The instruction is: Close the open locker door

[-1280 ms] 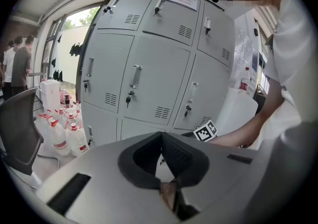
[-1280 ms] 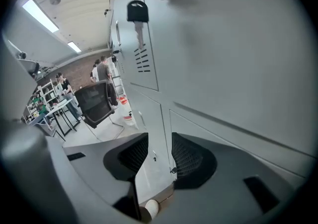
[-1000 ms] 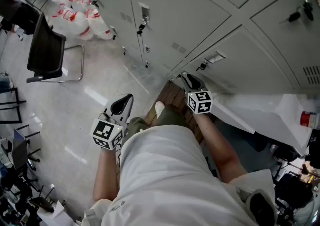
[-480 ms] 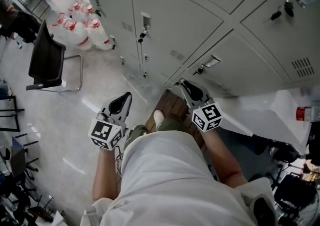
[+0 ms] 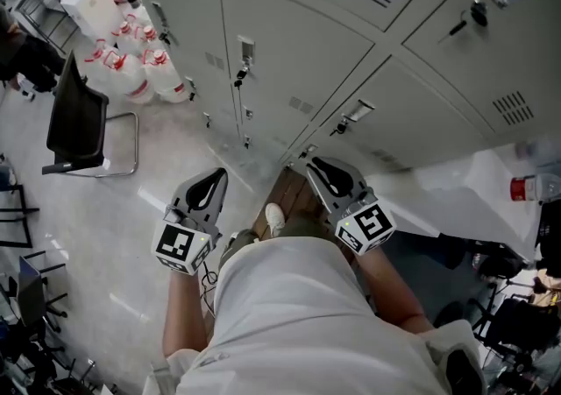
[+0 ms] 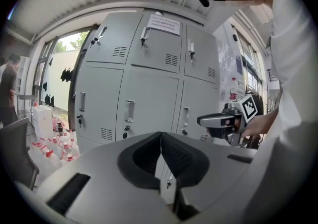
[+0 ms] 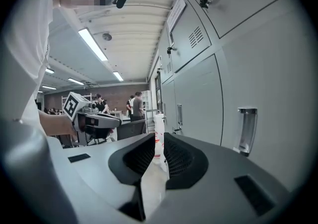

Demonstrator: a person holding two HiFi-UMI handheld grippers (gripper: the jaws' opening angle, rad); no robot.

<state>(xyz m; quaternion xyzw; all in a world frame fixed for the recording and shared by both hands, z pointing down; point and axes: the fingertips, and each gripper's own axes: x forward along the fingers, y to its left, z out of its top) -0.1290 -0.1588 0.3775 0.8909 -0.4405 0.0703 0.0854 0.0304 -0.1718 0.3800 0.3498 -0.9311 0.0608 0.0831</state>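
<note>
Noted: left tool (image 6: 160,136) pressed together; right tool (image 7: 159,141) just narrowed to an empty slit. The locker doors (image 5: 289,43) all look flush — if a latch never caught, one could swing back open.

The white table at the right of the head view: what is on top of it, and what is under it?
A bottle with a red band stands on the white table. Under it only dark shapes show; the tabletop covers the rest.

lockers (image 5: 298,43): pale grey | chair (image 5: 74,113): black | marker cube (image 5: 180,244): black-white squares | shirt (image 5: 289,314): white | bottle (image 5: 535,186): white, red
</note>
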